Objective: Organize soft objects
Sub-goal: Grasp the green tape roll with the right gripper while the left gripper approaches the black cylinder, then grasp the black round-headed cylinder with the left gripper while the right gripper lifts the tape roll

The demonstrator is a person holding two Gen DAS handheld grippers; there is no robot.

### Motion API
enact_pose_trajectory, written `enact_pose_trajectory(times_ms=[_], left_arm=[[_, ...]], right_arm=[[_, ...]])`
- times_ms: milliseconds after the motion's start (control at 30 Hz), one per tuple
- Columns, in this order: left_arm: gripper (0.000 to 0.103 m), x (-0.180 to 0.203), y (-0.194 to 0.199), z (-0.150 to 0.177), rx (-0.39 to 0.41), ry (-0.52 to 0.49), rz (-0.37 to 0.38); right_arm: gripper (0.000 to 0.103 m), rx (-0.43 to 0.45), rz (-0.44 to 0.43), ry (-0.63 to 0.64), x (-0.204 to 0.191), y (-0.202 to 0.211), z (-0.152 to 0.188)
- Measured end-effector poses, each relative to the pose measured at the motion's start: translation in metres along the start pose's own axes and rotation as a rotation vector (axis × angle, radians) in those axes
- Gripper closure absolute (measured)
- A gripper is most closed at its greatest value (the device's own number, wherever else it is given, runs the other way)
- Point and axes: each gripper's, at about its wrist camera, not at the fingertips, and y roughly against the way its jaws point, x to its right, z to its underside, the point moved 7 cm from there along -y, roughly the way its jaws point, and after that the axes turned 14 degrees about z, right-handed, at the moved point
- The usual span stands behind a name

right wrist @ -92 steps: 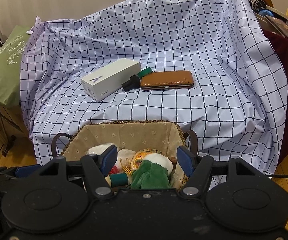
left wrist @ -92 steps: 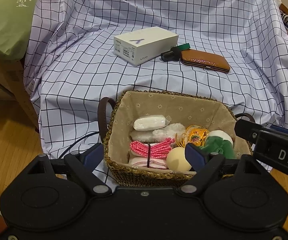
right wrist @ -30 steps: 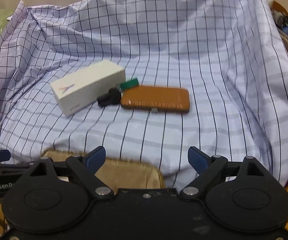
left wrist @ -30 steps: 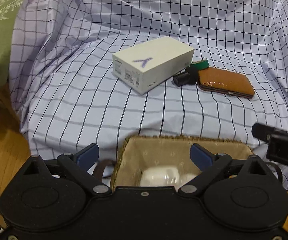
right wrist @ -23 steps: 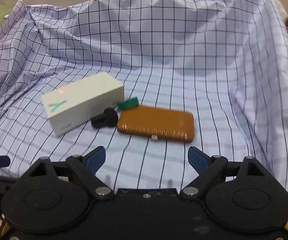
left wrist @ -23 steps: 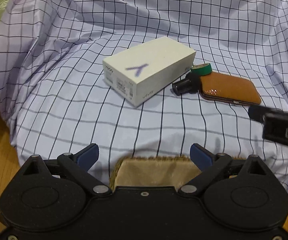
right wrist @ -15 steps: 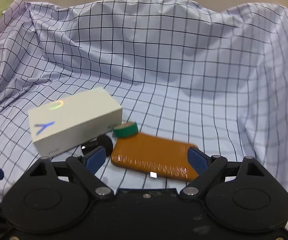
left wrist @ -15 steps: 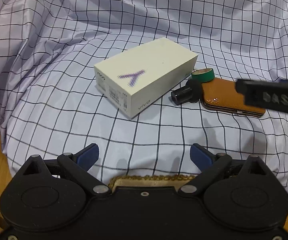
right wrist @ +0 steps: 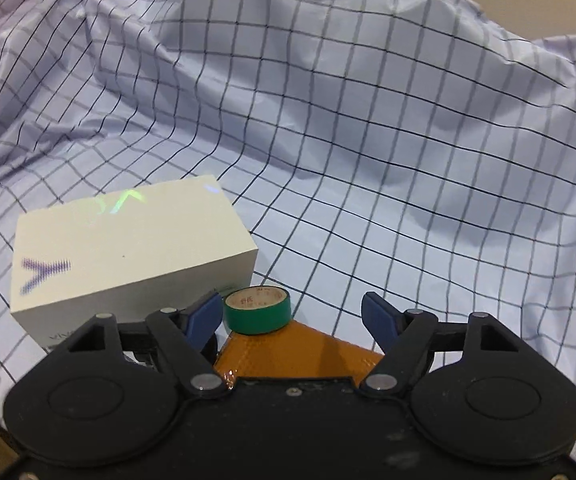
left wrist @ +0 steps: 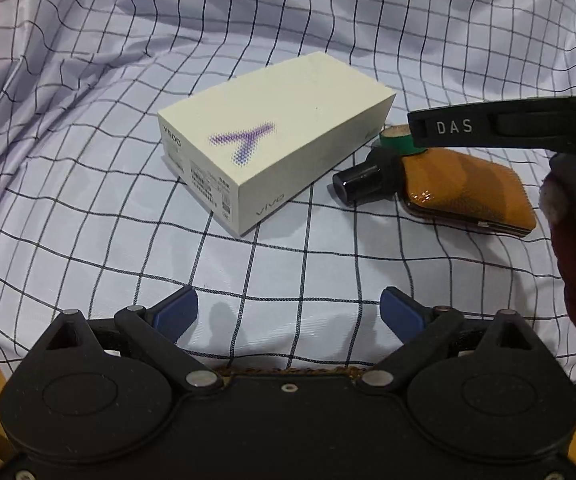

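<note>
Our left gripper [left wrist: 288,306] hangs spread and empty, the white phone box [left wrist: 272,160] at 12 o'clock; our right gripper [right wrist: 292,314] (nearer, also spread) has the green tape roll [right wrist: 257,309] at 11 o'clock on the tan case [right wrist: 300,350].

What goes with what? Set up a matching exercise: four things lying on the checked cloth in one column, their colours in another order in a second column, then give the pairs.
Things:
1. phone box
2. tape roll
3. flat case
4. small cylinder

Colours:
A. black
B. tan brown
C. white
D. green

Pairs: 1-C, 2-D, 3-B, 4-A
</note>
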Motion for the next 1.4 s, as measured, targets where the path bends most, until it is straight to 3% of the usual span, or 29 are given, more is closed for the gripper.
enact_pose_trajectory(times_ms=[367, 533, 667, 933, 1400], left_arm=[[0.008, -0.005, -0.006, -0.003, -0.015, 0.026, -0.004], [0.008, -0.007, -0.005, -0.002, -0.018, 0.033, -0.007], [0.009, -0.005, -0.005, -0.002, -0.020, 0.033, -0.008], [0.008, -0.002, -0.007, -0.002, -0.027, 0.031, -0.010], [0.009, 0.016, -0.017, -0.018, -0.011, 0.095, 0.026]], right_arm=[[0.035, -0.032, -0.020, 0.066, -0.017, -0.029, 0.002], [0.045, -0.020, -0.049, 0.080, -0.021, -0.030, 0.001], [0.061, -0.009, -0.070, 0.089, -0.024, -0.029, 0.002], [0.061, 0.012, -0.087, 0.034, -0.012, -0.024, 0.001], [0.060, 0.032, 0.010, -0.189, 0.052, -0.007, 0.032]])
